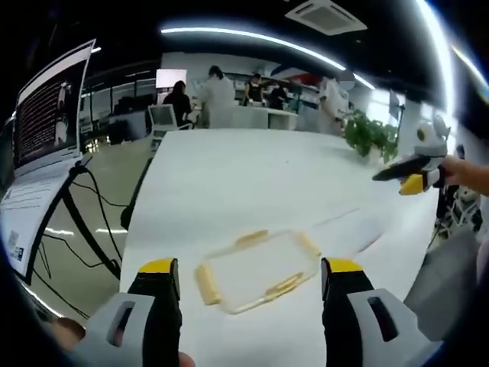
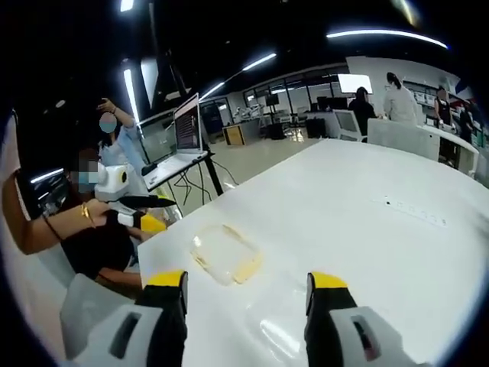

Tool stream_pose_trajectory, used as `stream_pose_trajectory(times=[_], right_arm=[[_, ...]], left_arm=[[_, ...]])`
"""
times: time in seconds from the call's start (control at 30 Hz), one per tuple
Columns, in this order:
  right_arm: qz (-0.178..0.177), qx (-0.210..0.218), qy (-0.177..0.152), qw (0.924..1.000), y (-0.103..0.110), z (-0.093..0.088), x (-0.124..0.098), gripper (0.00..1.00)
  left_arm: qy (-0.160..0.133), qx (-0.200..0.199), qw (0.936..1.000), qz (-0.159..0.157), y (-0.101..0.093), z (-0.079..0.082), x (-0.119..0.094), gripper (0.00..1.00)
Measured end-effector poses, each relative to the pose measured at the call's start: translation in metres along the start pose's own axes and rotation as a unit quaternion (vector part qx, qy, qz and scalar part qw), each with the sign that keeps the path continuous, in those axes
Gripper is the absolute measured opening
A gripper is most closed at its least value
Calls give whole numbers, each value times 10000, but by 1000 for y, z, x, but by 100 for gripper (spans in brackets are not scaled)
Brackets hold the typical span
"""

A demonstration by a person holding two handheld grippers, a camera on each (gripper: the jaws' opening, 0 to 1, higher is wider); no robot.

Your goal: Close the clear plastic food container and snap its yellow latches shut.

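Open-plan office or lab, long white table (image 1: 252, 176), laptop on stand (image 2: 186, 126) at left, far desks with monitors (image 2: 355, 82), seated people (image 1: 178, 99), ceiling strip lights (image 1: 252, 37)

The left gripper (image 1: 250, 279) has 2 thick black jaws, and each jaw ends in a yellow tip. Lower down, each jaw sits in a light grey moulded housing with a dark slot in it. The right gripper (image 2: 248, 289) has the same build: 2 black jaws, yellow tips, grey housings with a dark slot. In the left gripper view the right gripper (image 1: 412, 177) also shows from the side: a dark pointed jaw, a yellow tip and a pale grey body. In the right gripper view the left gripper (image 2: 145, 214) shows with a white body, dark jaw and yellow tip. The arm behind it wears a thin bracelet (image 2: 85, 214) at the wrist.
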State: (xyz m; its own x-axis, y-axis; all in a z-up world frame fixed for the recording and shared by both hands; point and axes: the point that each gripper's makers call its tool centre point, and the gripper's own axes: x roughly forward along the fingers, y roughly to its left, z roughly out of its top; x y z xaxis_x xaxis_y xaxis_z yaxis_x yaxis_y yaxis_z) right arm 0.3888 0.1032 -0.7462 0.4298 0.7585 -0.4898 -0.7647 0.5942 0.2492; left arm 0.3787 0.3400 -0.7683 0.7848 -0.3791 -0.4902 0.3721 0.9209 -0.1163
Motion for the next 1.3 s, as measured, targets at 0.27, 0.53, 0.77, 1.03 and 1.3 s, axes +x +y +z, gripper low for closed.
stream_pose_trajectory(times=[0.27, 0.53, 0.77, 1.03, 1.3], right_arm=[[147, -166, 184, 9996, 1, -3, 12, 61], [259, -328, 453, 9981, 4, -11, 25, 61], [402, -482, 665, 9958, 9, -16, 38, 61], [709, -622, 834, 9920, 18, -17, 56, 61], [822, -790, 1019, 9882, 15, -20, 69, 61]], left_arm=[[153, 339, 9993, -74, 10, -1, 1, 75], [579, 757, 9952, -240, 19, -15, 9, 75], [759, 989, 9911, -463, 13, -28, 20, 75], [990, 1231, 9851, -678, 15, -39, 30, 75], [1147, 1324, 9821, -687, 20, -44, 35, 75]])
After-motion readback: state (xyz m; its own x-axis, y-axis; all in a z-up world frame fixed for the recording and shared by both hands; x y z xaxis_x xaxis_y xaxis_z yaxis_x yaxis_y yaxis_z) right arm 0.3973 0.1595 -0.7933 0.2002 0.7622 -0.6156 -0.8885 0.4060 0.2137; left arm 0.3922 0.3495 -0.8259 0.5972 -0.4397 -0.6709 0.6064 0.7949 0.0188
